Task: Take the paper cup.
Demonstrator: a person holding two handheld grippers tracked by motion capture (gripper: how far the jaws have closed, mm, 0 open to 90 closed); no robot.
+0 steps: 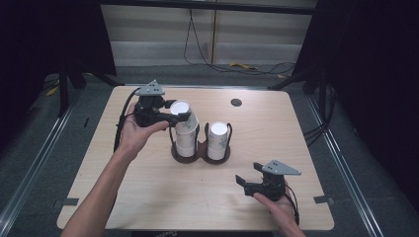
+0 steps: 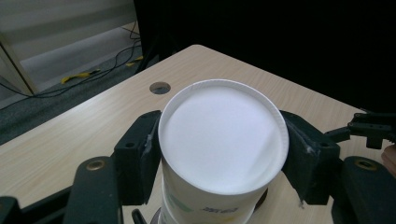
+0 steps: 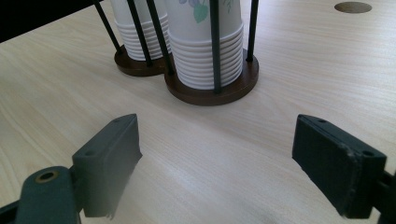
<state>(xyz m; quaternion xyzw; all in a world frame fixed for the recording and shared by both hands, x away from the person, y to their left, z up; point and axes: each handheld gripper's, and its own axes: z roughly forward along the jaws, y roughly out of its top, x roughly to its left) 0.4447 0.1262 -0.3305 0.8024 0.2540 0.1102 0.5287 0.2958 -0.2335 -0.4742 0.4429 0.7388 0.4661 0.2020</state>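
My left gripper jaws grip the white upside-down paper cup; my right gripper jaws stand open.

A white paper cup, upside down with its flat bottom facing the camera, is held between the two black jaws of the left gripper. Both pads are pressed against the cup's upper wall, one on each side. Faint printing is seen low on the cup wall. Below the cup, a dark round base is partly visible. The light wooden tabletop is seen behind, with a round hole near its far edge. Beyond that edge, grey floor with black cables and a yellow cable is seen. At the right border, part of another black gripper is visible over the tabletop.
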